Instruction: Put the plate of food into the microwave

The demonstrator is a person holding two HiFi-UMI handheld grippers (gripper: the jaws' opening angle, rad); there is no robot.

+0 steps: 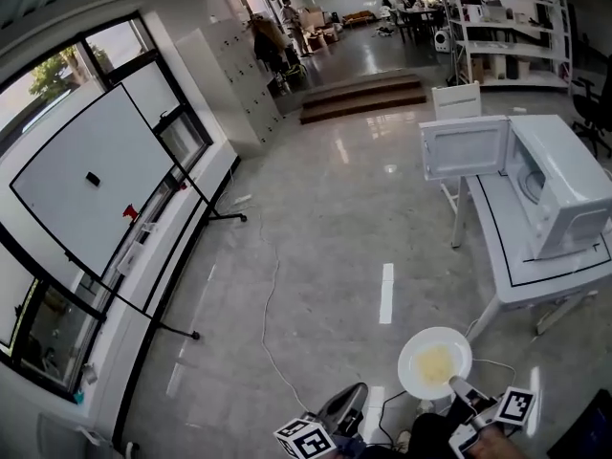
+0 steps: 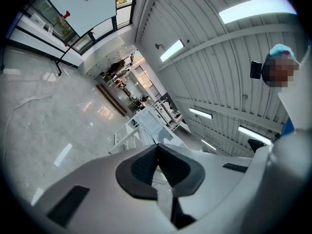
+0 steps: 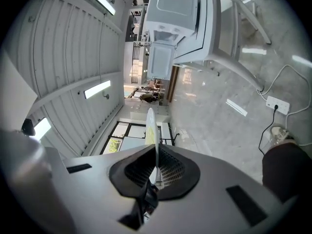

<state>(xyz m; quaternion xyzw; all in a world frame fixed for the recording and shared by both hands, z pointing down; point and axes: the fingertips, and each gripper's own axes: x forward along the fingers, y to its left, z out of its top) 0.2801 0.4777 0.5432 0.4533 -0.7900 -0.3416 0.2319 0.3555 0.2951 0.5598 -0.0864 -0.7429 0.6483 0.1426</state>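
My right gripper (image 3: 155, 168) clamps the plate (image 1: 435, 362) by its rim. My left gripper (image 2: 157, 165) is clenched, empty. The microwave (image 1: 564, 185) stands well ahead of both.

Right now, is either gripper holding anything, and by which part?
The right gripper holds the plate of food by its near rim, jaws pinched on the edge. The left gripper is shut on nothing.
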